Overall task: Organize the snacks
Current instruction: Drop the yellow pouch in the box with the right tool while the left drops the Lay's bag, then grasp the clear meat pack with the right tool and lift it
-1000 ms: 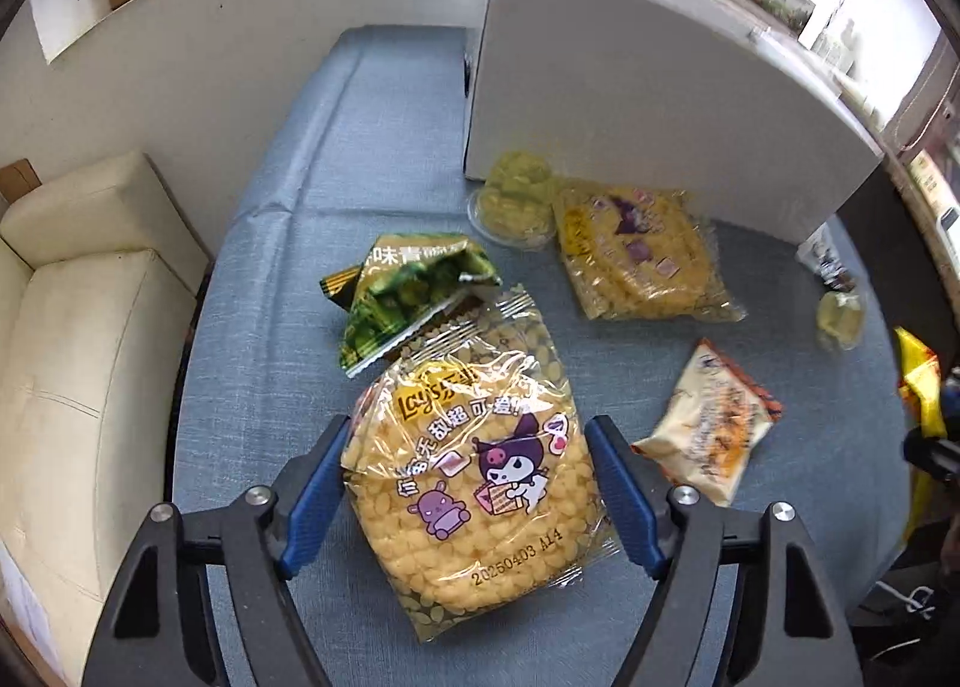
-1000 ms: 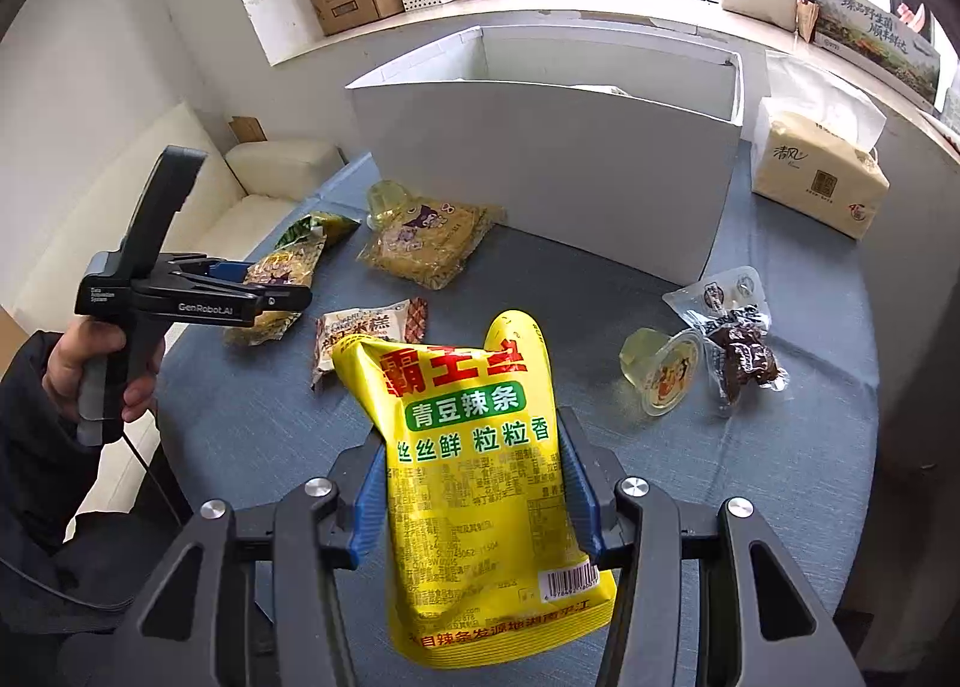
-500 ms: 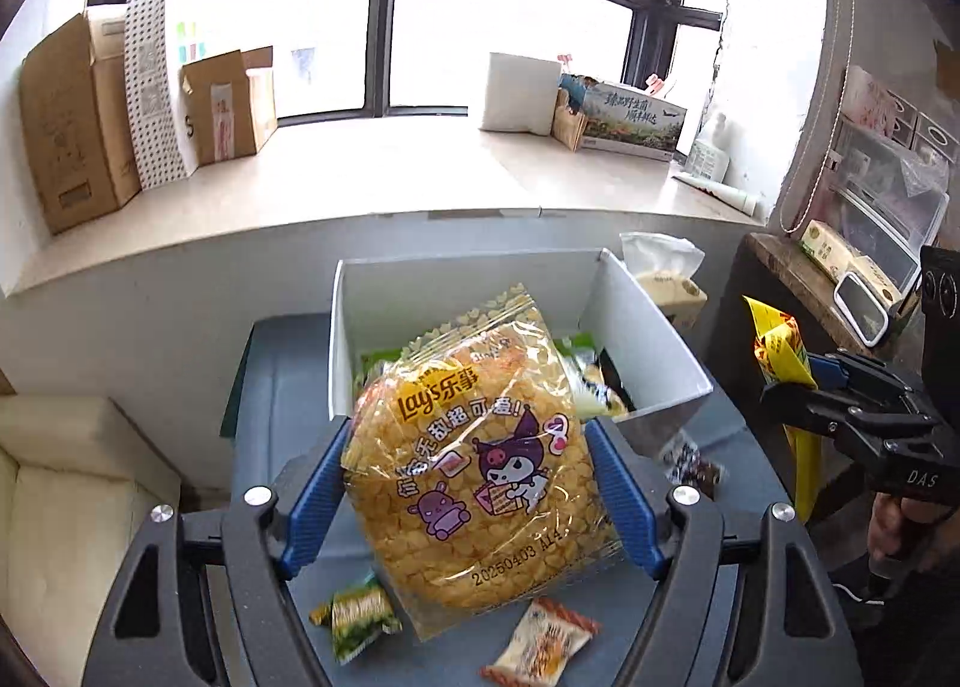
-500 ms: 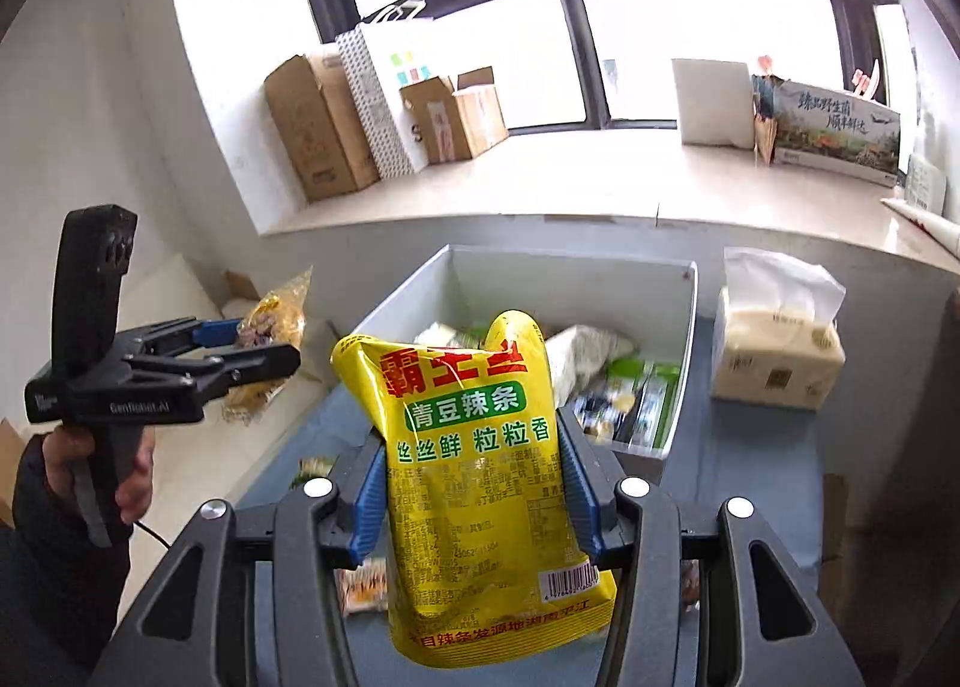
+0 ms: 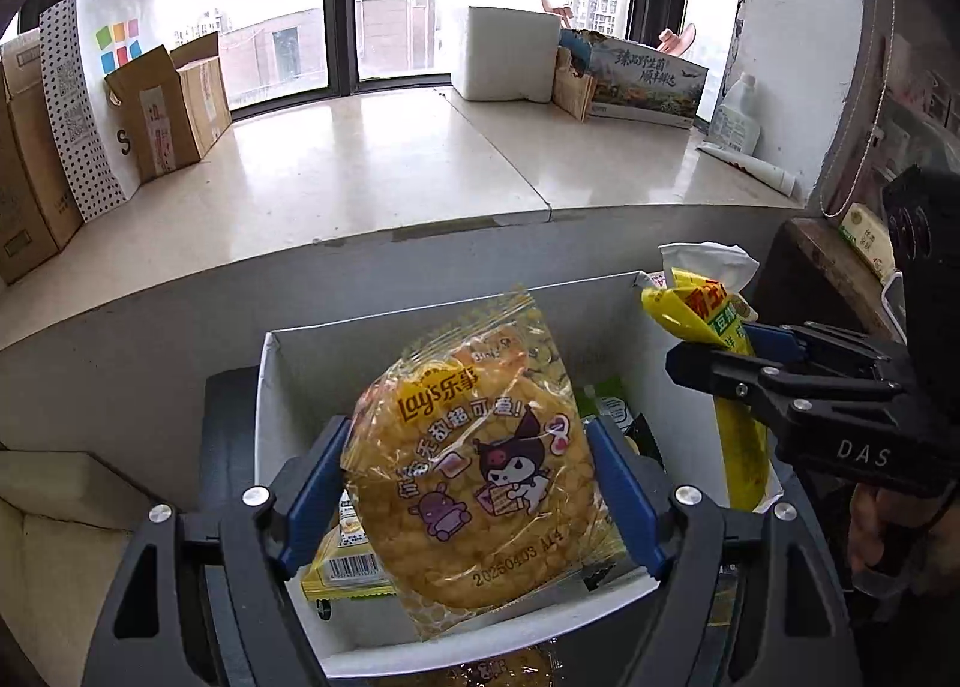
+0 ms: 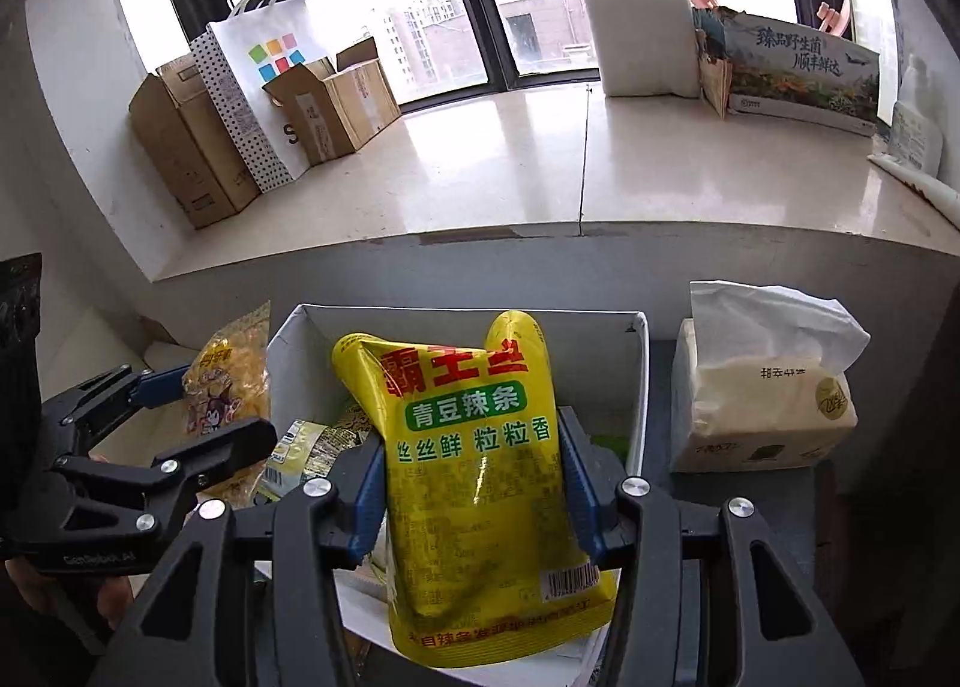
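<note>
My left gripper (image 5: 471, 483) is shut on a clear Lay's bag of yellow puffs (image 5: 480, 483) and holds it above the open white box (image 5: 270, 387). My right gripper (image 6: 474, 477) is shut on a yellow spicy-strip pouch (image 6: 474, 447), also above the white box (image 6: 639, 375). In the left wrist view the right gripper (image 5: 774, 375) and its yellow pouch (image 5: 741, 447) hang at the box's right side. In the right wrist view the left gripper (image 6: 144, 435) and its Lay's bag (image 6: 228, 387) are at the box's left edge. Several snack packets (image 6: 306, 453) lie inside the box.
A tissue pack (image 6: 762, 399) stands right of the box. A wide windowsill (image 5: 390, 159) behind holds cardboard boxes (image 5: 174, 111), a dotted paper bag (image 5: 90, 93) and a white foam block (image 5: 510, 54). A cream sofa (image 5: 54, 537) is at the left.
Both grippers lifted their bags from table level up and forward over the white box, and moved closer to it and to each other. Both stayed shut on their bags.
</note>
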